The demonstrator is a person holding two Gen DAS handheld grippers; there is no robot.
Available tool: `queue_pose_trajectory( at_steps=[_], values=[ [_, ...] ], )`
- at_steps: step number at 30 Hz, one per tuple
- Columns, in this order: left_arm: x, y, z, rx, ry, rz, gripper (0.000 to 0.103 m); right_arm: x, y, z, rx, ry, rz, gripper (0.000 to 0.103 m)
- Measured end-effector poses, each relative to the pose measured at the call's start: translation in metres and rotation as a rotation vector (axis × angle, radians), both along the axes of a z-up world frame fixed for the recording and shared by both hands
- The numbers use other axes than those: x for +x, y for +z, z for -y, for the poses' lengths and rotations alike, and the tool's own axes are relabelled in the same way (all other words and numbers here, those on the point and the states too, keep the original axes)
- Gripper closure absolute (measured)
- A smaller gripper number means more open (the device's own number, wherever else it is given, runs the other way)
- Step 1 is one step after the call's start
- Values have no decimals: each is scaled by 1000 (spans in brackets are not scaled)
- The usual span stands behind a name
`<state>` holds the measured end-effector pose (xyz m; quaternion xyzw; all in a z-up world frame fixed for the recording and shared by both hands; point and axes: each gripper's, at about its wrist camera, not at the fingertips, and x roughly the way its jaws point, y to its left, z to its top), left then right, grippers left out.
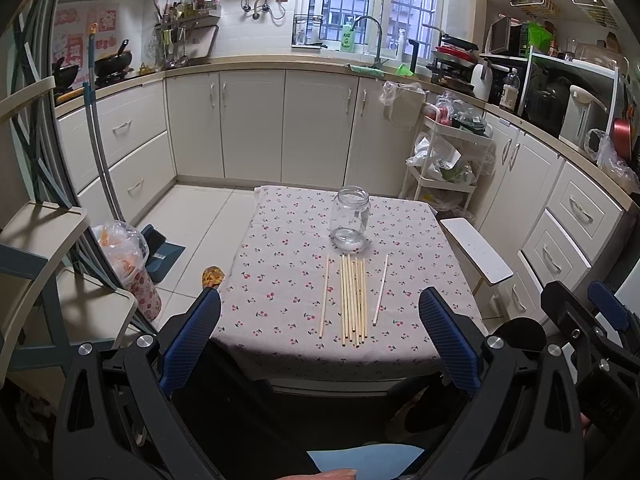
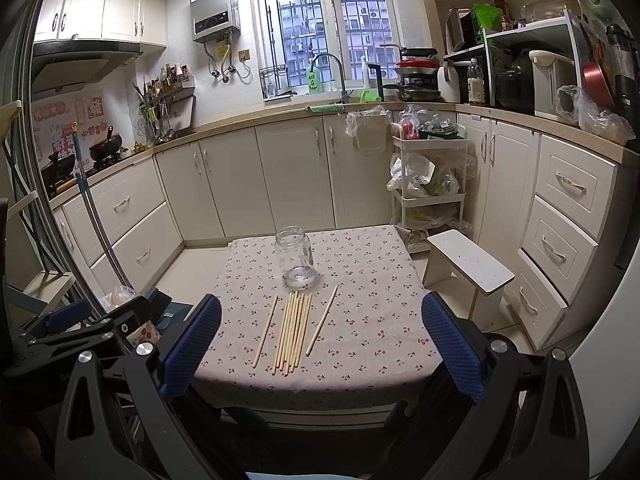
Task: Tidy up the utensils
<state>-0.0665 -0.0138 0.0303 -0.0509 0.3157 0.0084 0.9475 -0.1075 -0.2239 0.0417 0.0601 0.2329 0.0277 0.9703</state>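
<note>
A small table [image 2: 360,360] covered by a cherry-print cloth is shown in a kitchen. An empty clear glass jar [image 2: 295,258] is stood upright near the table's centre. Just in front of the jar, wooden chopsticks [image 2: 292,330] are laid flat on the cloth: a tight bundle in the middle, with one single stick set apart on each side. The jar and the sticks are seen close together; contact cannot be judged.

The left gripper [image 1: 320,336] and the right gripper [image 2: 320,340] are both held at the near edge of the table, jaws spread wide and nothing between them. Blue pads [image 1: 448,340] are seen on the fingers.

Cream cabinets [image 2: 296,172] are run along the far and right walls beneath a beige counter. A sink tap [image 2: 332,72] is set below a barred window [image 2: 320,20], and a water heater [image 2: 214,6] is mounted on the tiled wall. A white trolley [image 2: 430,184] filled with bags is placed in the far right corner, and a low white stool [image 2: 468,264] beside the table. Woks are seen on the stove at left.
</note>
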Motion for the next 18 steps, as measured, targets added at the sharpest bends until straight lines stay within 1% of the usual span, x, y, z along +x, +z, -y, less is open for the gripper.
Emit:
queue_pose_trajectory(
  at_steps=[1, 2, 3, 4, 5, 6, 8, 11, 13, 18],
  values=[
    [0, 0, 0, -8, -5, 0, 8, -1, 0, 0, 0, -1, 15, 7],
    [1, -1, 0, -12, -8, -2, 8, -4, -1, 0, 2, -3, 72, 7],
    [3, -1, 0, -12, -11, -1, 8, -4, -1, 1, 2, -4, 72, 7],
    [5, -3, 1, -10, -16, -9, 8, -2, -2, 1, -7, -7, 59, 7],
    [8, -6, 0, -11, -23, -19, 8, 6, -6, 2, -31, -8, -36, 7],
    [12, -10, 1, -13, -32, -35, 8, 10, -10, 5, -32, -11, -76, 7],
    [20, -20, 1, -13, -37, -67, 8, 18, -17, 9, -25, -15, -96, 7],
    [34, -36, -2, 8, -28, -104, 10, 35, -33, 14, -38, -31, -109, 7],
    [50, -53, -8, -3, -21, -149, 11, 51, -47, 17, -37, -34, -142, 7],
    [91, -95, -19, 0, -6, -222, 12, 99, -87, 22, -66, -14, -238, 7]
  ],
)
